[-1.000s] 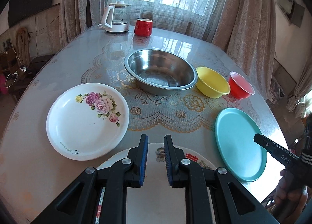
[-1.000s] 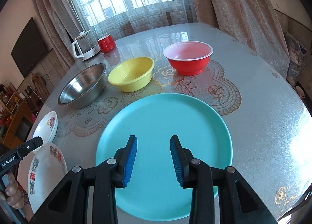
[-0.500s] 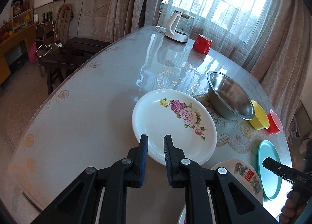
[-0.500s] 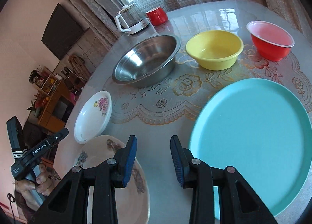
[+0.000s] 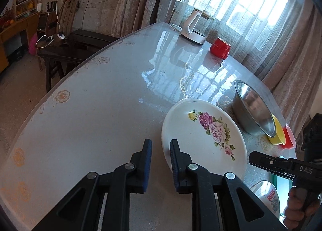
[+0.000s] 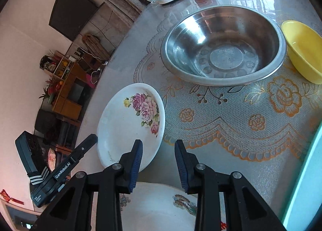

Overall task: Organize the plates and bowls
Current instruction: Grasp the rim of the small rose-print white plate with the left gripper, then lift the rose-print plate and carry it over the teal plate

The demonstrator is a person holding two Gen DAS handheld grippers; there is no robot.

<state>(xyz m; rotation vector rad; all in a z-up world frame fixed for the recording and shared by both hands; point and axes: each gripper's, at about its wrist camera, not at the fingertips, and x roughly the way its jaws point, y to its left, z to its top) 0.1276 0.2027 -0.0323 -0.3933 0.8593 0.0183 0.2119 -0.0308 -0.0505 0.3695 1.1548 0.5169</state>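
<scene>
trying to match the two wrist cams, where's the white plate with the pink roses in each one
Left wrist view: the round white plate with pink roses lies right of centre, its near rim just beyond the left gripper.
Right wrist view: the same plate lies left of centre, ahead and left of the right gripper.
Shared landmark: the large round steel bowl, just beyond the plate in both.

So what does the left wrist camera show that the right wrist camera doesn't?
Only the left wrist view shows the red bowl behind the yellow bowl. Only the right wrist view shows the steel bowl's full inside and the wall-mounted TV. Both share the rose plate, kettle, red cup and the other hand's tongs.
</scene>
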